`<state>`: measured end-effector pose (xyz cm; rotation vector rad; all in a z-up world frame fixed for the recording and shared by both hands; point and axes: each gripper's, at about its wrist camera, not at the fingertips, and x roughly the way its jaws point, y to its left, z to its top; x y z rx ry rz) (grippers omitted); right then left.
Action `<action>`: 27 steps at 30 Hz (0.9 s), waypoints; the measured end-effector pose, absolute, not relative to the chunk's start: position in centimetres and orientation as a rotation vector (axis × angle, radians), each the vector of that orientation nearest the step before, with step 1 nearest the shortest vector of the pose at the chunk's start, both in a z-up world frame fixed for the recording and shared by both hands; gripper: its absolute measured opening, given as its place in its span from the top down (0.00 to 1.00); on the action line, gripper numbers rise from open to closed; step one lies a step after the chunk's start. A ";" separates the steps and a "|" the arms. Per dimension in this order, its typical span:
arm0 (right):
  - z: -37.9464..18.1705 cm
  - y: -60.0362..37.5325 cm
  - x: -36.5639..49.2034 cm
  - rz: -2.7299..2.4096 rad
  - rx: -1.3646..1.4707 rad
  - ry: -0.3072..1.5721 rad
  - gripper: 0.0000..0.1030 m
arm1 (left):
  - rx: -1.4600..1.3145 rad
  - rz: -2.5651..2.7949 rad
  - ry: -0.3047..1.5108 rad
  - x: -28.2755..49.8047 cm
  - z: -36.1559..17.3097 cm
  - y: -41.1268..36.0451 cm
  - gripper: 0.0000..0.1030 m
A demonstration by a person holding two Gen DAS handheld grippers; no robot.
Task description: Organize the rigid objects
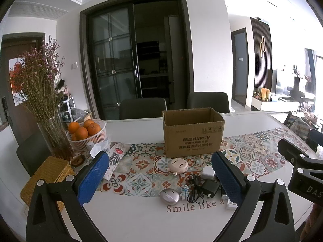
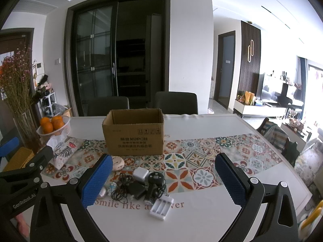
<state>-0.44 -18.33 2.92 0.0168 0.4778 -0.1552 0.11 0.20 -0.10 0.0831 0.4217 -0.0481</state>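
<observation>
An open brown cardboard box [image 1: 192, 132] [image 2: 134, 133] stands on the patterned table runner. In front of it lies a cluster of small items: a round pink gadget [image 1: 178, 166] [image 2: 118, 162], a white plug cube [image 1: 208, 172] [image 2: 140, 174], a black adapter [image 1: 210, 188] [image 2: 137, 190] with a coiled black cable [image 1: 194, 193] [image 2: 120, 191], a silver oval case [image 1: 169, 196], a small figurine [image 1: 184, 190], a black round gadget [image 2: 155, 178] and a white battery holder [image 2: 161, 206]. My left gripper [image 1: 159, 179] and right gripper [image 2: 163, 181] are both open and empty, held above the table's near side.
A white basket of oranges [image 1: 86, 134] [image 2: 54, 128], a glass vase of dried flowers [image 1: 54, 139], a tissue pouch [image 2: 64, 149] and a woven yellow box [image 1: 47, 178] stand at the left. Two dark chairs [image 1: 142, 107] stand behind the table [image 1: 141, 217].
</observation>
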 end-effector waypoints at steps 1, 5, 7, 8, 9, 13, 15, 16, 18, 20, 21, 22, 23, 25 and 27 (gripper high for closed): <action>2.9 -18.3 -0.4 -0.155 0.017 0.478 0.01 | 0.084 -0.048 0.422 0.1 -0.1 0.2 0.00; 2.9 -18.4 -0.4 -0.155 0.017 0.478 0.01 | 0.083 -0.047 0.422 0.1 -0.1 0.2 0.00; 2.9 -18.3 -0.4 -0.154 0.017 0.478 0.01 | 0.083 -0.047 0.421 0.1 -0.1 0.2 0.00; 2.9 -18.3 -0.4 -0.153 0.016 0.479 0.01 | 0.084 -0.047 0.422 0.1 -0.1 0.2 0.00; 2.9 -18.3 -0.5 -0.153 0.016 0.478 0.01 | 0.084 -0.047 0.421 0.1 -0.1 0.2 0.00; 2.9 -18.3 -0.4 -0.154 0.017 0.479 0.01 | 0.084 -0.048 0.422 0.1 -0.1 0.2 0.00; 2.9 -18.3 -0.5 -0.153 0.017 0.480 0.01 | 0.084 -0.048 0.422 0.1 -0.1 0.2 0.00; 2.9 -18.3 -0.5 -0.153 0.017 0.479 0.01 | 0.084 -0.049 0.422 0.1 -0.1 0.2 0.00; 2.9 -18.3 -0.5 -0.153 0.017 0.479 0.01 | 0.084 -0.049 0.422 0.1 -0.1 0.2 0.00; 3.0 -18.3 -0.5 -0.154 0.017 0.479 0.01 | 0.084 -0.049 0.422 0.1 -0.1 0.2 0.00; 3.0 -18.3 -0.5 -0.153 0.017 0.480 0.01 | 0.084 -0.049 0.423 0.1 -0.1 0.2 0.00; 3.0 -18.3 -0.5 -0.154 0.017 0.480 0.01 | 0.084 -0.049 0.423 0.1 -0.1 0.2 0.00; 3.0 -18.3 -0.5 -0.154 0.017 0.480 0.01 | 0.084 -0.049 0.423 0.0 -0.1 0.2 0.00; 2.7 -18.5 -0.5 -0.155 0.018 0.482 0.01 | 0.084 -0.053 0.426 0.0 -0.2 0.2 0.00; 2.5 -18.0 -0.7 -0.160 0.022 0.487 0.01 | 0.084 -0.056 0.434 0.1 -0.4 0.2 0.00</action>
